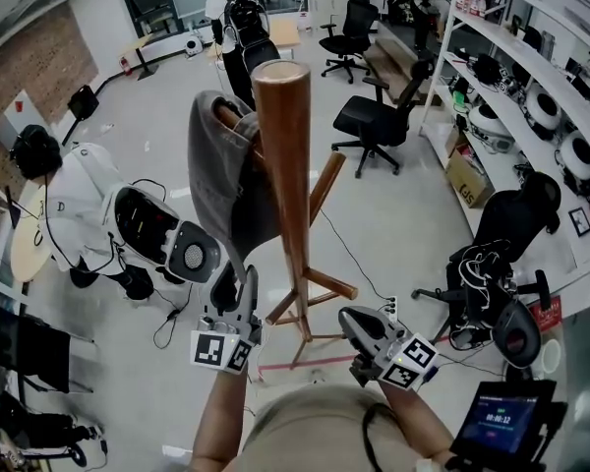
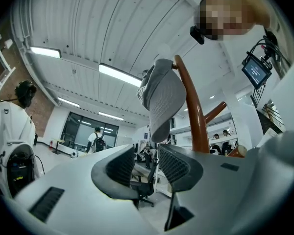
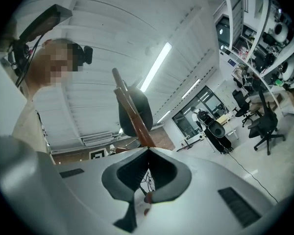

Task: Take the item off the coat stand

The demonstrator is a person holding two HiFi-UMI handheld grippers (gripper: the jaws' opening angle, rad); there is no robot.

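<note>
A grey cap (image 1: 221, 170) hangs on a peg of the wooden coat stand (image 1: 285, 155), left of its pole. My left gripper (image 1: 238, 288) is just below the cap's lower edge and stands open with nothing between its fingers. In the left gripper view the cap (image 2: 161, 94) hangs above the gap of the left gripper (image 2: 147, 158), with the stand's pole (image 2: 193, 111) behind it. My right gripper (image 1: 359, 327) is low, to the right of the stand's legs. Its jaws meet at the tips in the right gripper view (image 3: 148, 149), where the cap (image 3: 135, 112) shows beyond them.
A white humanoid robot (image 1: 98, 214) stands close on the left. Black office chairs (image 1: 379, 121) are behind the stand, another chair (image 1: 501, 254) to the right, shelves (image 1: 531, 77) along the right wall. A person with a backpack (image 1: 238, 28) is far back. A screen (image 1: 501, 421) sits bottom right.
</note>
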